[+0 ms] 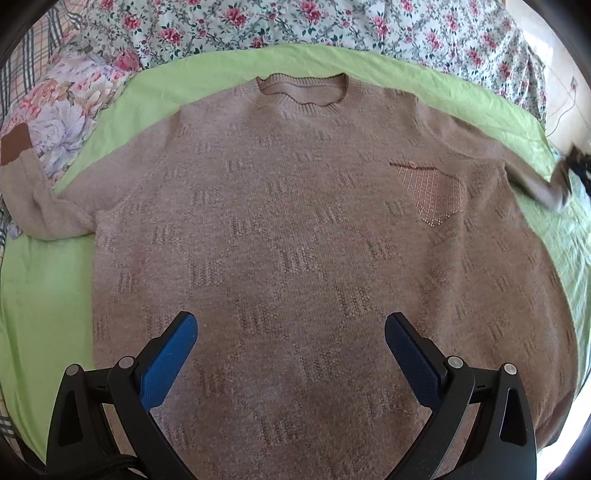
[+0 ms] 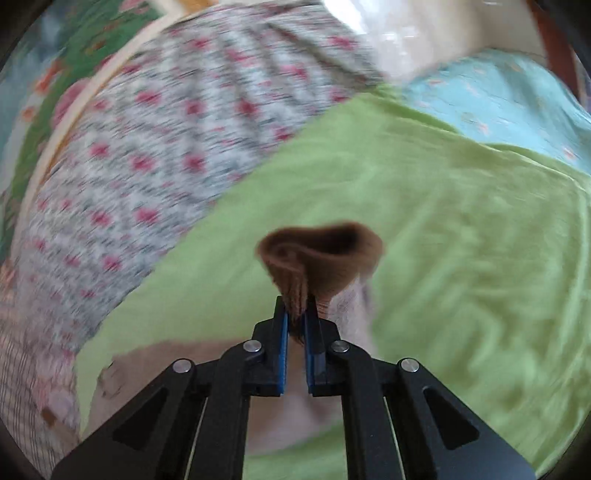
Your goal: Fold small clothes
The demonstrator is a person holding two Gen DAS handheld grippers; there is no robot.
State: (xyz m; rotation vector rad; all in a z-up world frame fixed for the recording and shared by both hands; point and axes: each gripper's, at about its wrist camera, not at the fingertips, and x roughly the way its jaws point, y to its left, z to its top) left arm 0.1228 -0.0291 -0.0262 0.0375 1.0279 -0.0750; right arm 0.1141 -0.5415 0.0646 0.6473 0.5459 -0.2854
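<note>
While the tan sweater [image 1: 295, 229] lies face up and spread flat on the green sheet [image 1: 221, 70] over the bed, its collar toward twelve o'clock in the left wrist view, the left claw [image 1: 290, 343] hangs above the lower body of the garment with its blue pads wide apart and nothing between them. The right claw [image 2: 295, 317] is pinched tight on the brown cuff [image 2: 321, 262] of one sleeve, which flares out past the fingertips toward twelve o'clock.

The grip looks shallow, taking only a bunched edge of the ribbing, so a quick pull could probably slip the cuff free. Dragging the sleeve could also tug the shoulder and rumple the flat body, since the left claw pins nothing down. The other sleeve [image 1: 37, 195], at nine o'clock, is crumpled and runs off the sheet onto the floral bedding [image 1: 332, 26], which may spoil a neat fold.

The right wrist view is heavily smeared, so the bedding there is hard to read, and how much sleeve hangs below the claw is hidden. In the left wrist view the held sleeve at three o'clock blurs out, and the hem is cut off behind the claw.
</note>
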